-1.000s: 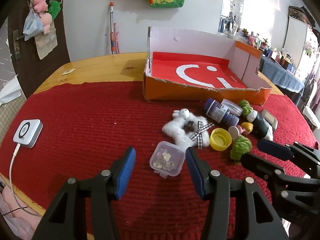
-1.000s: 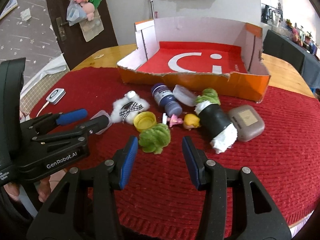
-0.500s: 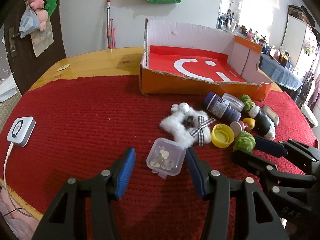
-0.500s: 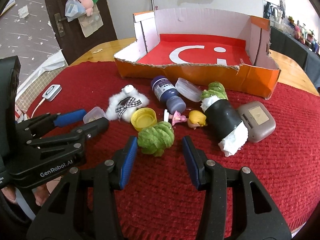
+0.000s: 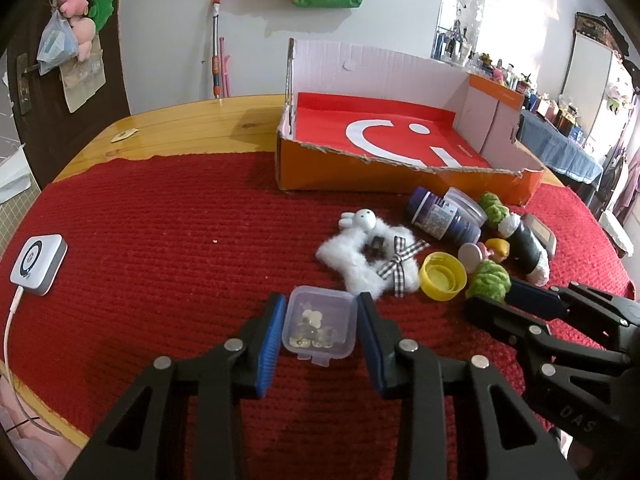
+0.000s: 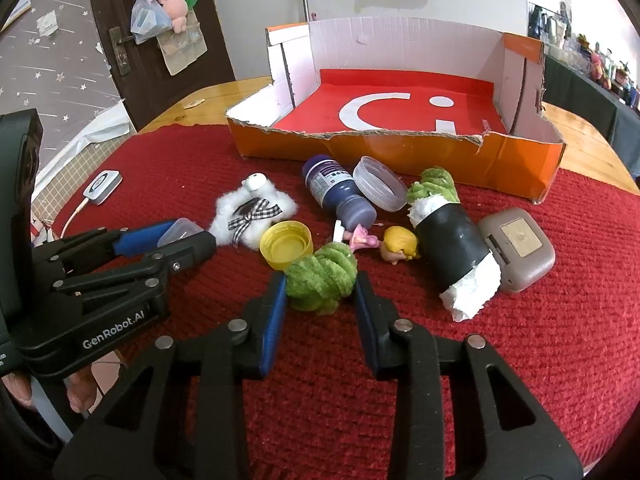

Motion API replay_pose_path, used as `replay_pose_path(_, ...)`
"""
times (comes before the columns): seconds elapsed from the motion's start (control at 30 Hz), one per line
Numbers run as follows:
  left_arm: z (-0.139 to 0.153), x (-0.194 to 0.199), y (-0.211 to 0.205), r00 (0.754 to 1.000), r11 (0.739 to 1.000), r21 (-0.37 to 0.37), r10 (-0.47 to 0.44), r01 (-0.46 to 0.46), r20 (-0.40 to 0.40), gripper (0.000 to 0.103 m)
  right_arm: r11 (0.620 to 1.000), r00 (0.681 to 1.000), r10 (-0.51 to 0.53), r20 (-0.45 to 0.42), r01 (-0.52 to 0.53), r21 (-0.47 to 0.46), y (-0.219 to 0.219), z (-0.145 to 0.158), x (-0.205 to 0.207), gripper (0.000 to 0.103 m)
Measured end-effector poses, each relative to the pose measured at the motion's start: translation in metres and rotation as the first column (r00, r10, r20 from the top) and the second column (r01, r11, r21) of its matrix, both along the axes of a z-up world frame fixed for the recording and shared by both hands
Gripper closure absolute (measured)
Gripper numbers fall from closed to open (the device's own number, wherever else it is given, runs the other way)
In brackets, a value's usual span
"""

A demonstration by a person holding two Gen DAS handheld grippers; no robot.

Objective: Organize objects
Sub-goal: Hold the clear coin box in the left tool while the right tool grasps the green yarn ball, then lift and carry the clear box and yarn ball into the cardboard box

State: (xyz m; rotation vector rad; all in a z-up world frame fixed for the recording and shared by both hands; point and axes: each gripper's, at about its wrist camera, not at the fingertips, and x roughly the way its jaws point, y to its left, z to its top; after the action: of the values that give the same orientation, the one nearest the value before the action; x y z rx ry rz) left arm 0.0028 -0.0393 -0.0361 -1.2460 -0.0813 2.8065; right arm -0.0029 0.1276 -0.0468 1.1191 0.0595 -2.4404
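Note:
A small clear box [image 5: 320, 322] of trinkets lies on the red cloth between the blue pads of my left gripper [image 5: 321, 300]. Its jaws are closing and the pads touch both sides of the box. My right gripper [image 6: 320, 280] is closing too, its pads pressing on a green fuzzy ball [image 6: 322, 272]. In the left wrist view the right gripper [image 5: 494, 296] sits at the right with the green ball [image 5: 488, 282] at its tips. An open orange cardboard box [image 6: 400, 148] with a red floor stands behind.
Between the grippers and the cardboard box lie a white fluffy toy [image 6: 252, 210], a yellow cap [image 6: 286, 244], a purple bottle [image 6: 340, 196], a clear lid [image 6: 378, 184], small figures [image 6: 400, 242], a black roll [image 6: 452, 252] and a grey case [image 6: 520, 248]. A white corded device [image 5: 36, 264] lies far left.
Both grippers' jaws have narrowed, the left around the clear box, the right around the green ball. The right gripper edged forward onto the ball.

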Motion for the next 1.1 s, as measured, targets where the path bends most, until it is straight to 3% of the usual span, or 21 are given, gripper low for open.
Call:
replay_pose_path(0.63,0.029,0.006,0.012,0.995,1.0,-0.008,-0.018,0.017,-0.103,0.065,0.997,0.996,-0.045,-0.081,0.04,-0.065,0.023,0.036,0.004,0.073)
replay_pose_path(1.1,0.028,-0.012,0.016,0.998,1.0,0.004,0.008,-0.008,-0.069,0.065,0.995,0.994,-0.061,-0.091,0.054,-0.084,0.032,0.042,-0.003,0.073)
